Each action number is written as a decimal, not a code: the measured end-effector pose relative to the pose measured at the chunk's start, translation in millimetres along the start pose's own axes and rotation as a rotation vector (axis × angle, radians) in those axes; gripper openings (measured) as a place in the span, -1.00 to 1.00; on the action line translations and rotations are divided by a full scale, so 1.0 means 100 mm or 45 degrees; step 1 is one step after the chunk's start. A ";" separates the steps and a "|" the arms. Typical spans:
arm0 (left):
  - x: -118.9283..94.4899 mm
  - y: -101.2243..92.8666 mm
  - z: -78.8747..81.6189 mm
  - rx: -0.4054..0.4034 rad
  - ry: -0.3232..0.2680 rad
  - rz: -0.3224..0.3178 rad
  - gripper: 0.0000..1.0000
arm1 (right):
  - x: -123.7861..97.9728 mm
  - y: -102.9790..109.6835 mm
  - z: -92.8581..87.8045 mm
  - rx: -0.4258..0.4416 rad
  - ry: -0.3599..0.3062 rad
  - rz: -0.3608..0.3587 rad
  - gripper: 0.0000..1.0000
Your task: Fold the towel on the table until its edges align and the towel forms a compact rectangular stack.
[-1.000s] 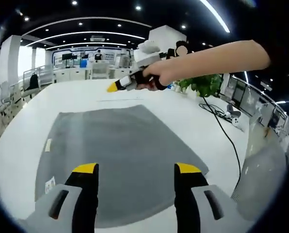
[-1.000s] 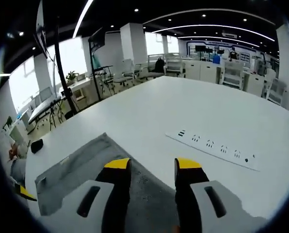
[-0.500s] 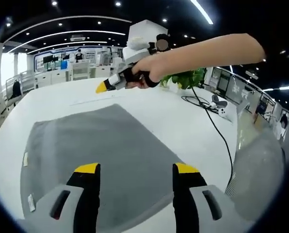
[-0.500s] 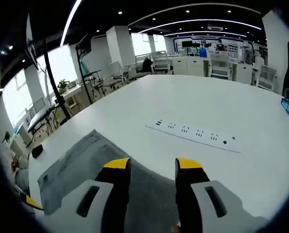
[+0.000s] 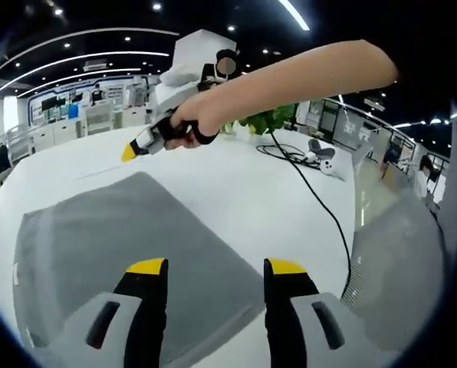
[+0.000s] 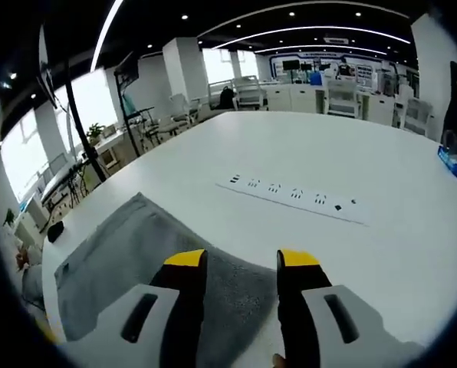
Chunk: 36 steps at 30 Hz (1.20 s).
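Observation:
A grey towel (image 5: 129, 238) lies spread flat on the white table (image 5: 236, 184). My left gripper (image 5: 215, 268) hovers open above the towel's near edge, nothing between its yellow-tipped jaws. In the left gripper view the right gripper (image 5: 140, 143), held by a person's hand (image 5: 194, 123), hangs above the towel's far edge. In the right gripper view the right gripper (image 6: 242, 261) stands open over an edge of the towel (image 6: 129, 257), its jaws apart and empty.
A white power strip (image 6: 290, 197) lies on the table beyond the towel. A black cable (image 5: 320, 207) runs across the table toward its right edge, with a green plant (image 5: 271, 119) behind. Office desks and chairs (image 6: 244, 92) stand beyond the table.
Both views have shifted with the hands. The left gripper has swung toward the towel's right corner; the right gripper has drifted over the far edge. The towel lies as before.

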State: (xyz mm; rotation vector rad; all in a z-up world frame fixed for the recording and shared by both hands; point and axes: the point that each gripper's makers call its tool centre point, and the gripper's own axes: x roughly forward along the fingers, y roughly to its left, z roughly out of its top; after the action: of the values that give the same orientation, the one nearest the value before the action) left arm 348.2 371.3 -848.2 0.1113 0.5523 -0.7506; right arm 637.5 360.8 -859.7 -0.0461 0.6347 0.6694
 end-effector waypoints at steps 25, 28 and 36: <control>0.29 -0.56 -0.39 0.061 0.166 -0.247 -0.56 | 0.01 -0.15 -0.46 0.034 0.078 -0.011 -0.35; 0.33 -0.59 -0.45 0.070 0.189 -0.249 -0.56 | 0.03 -0.17 -0.49 0.034 0.087 -0.011 -0.36; 0.31 -0.63 -0.45 0.109 0.193 -0.251 -0.58 | 0.05 -0.19 -0.52 0.064 0.088 -0.017 -0.43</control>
State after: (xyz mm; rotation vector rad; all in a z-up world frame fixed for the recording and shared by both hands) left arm 304.7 319.5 -896.8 0.1961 0.6825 -0.9634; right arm 624.2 336.2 -908.1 -0.0269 0.7166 0.6407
